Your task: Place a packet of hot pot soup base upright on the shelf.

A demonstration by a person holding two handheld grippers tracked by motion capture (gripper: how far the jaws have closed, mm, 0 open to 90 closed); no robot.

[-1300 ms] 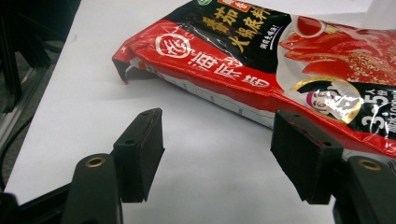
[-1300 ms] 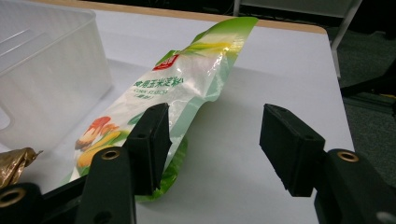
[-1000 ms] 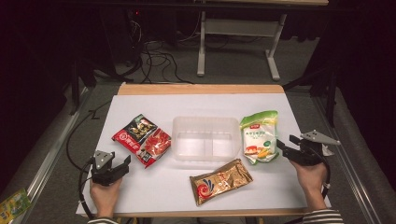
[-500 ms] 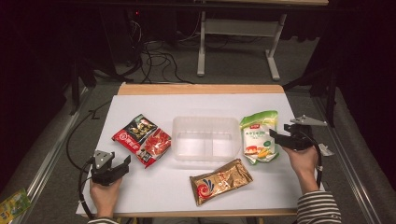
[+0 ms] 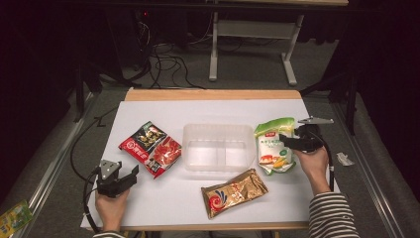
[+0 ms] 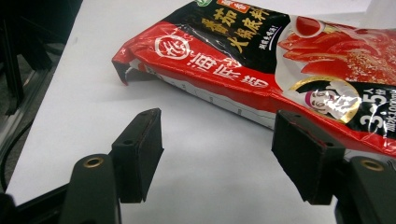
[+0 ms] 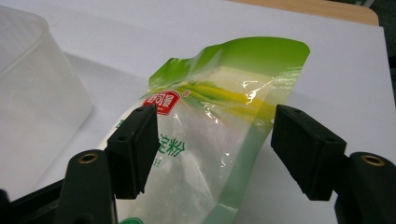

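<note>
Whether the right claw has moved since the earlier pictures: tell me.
Yes. In the high view the right claw has shifted inward from the table's right edge and now sits open over the green pouch.

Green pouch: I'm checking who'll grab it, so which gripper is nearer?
Right. The right gripper is over the green pouch, jaws open astride it; the left gripper sits across the table by the red packet.

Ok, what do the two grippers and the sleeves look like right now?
Both the left gripper and the right gripper are black, each topped by a grey three-cornered plate, trailing a black cable. Jaws are blocky black pads with brass rivets. The right sleeve is black-and-white striped.
</note>
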